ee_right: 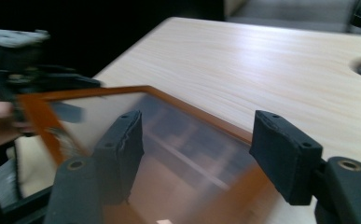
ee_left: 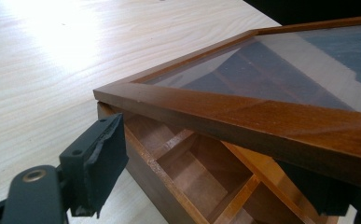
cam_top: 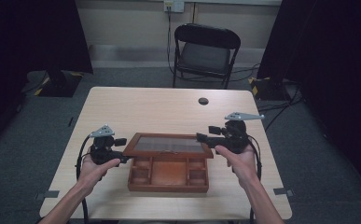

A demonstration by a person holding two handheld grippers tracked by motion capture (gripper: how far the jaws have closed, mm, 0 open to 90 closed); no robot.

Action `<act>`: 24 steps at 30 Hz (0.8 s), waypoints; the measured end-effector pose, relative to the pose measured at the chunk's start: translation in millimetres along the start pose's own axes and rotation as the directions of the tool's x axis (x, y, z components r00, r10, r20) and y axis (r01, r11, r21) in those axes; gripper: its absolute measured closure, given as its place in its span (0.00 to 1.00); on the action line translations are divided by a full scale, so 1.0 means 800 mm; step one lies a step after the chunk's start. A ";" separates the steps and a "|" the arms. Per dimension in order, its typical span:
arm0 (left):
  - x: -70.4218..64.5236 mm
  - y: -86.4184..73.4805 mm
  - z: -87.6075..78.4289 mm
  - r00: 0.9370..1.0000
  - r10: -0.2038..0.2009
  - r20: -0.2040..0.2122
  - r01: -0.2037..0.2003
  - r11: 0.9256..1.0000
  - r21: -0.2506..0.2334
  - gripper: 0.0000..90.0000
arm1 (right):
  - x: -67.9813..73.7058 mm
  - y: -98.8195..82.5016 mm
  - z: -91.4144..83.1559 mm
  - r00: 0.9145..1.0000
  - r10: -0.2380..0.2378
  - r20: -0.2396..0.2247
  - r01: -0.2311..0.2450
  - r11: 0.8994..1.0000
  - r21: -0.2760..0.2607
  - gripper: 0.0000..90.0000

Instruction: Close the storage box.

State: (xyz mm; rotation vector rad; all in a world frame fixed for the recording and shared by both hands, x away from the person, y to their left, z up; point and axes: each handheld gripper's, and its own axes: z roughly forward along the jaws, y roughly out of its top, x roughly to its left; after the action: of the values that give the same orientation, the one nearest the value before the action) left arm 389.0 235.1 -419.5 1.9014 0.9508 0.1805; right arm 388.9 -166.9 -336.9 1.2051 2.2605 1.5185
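On the table: we see a wooden box [cam_top: 168, 179], glass lid [cam_top: 168, 144] raised.
Left hand-held gripper [cam_top: 122, 156]: holding the lid's corner, we think.
Right hand-held gripper [cam_top: 201, 137]: jaws apart astride the lid's edge, blurred.

You are seated in a recording studio or lab: black curtains [cam_top: 33, 32] flank a pale wooden surface [cam_top: 159, 109] on grey carpet floor [cam_top: 308, 154], with a black folding chair [cam_top: 206, 53], yellow-taped stand bases [cam_top: 59, 84] and trailing wall cables [cam_top: 170, 42].
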 end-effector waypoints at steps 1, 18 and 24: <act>0.000 0.000 0.000 1.000 0.000 0.000 0.000 1.000 0.000 0.20 | 0.000 0.000 0.000 1.000 0.000 0.000 0.000 1.000 0.000 0.36; -0.003 -0.008 0.001 1.000 0.004 0.017 -0.004 1.000 0.009 0.21 | 0.065 -0.002 0.069 0.949 -0.083 -0.303 0.142 0.974 0.177 0.83; -0.004 -0.008 0.003 1.000 0.014 0.017 -0.014 1.000 0.015 0.20 | 0.065 -0.004 0.073 0.943 -0.071 -0.324 0.140 0.971 0.194 0.85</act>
State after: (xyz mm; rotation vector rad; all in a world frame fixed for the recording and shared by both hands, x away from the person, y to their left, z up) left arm 384.6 232.4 -425.3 1.9205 0.9300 0.1653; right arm 384.1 -90.3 -352.0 0.9200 2.7087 1.5521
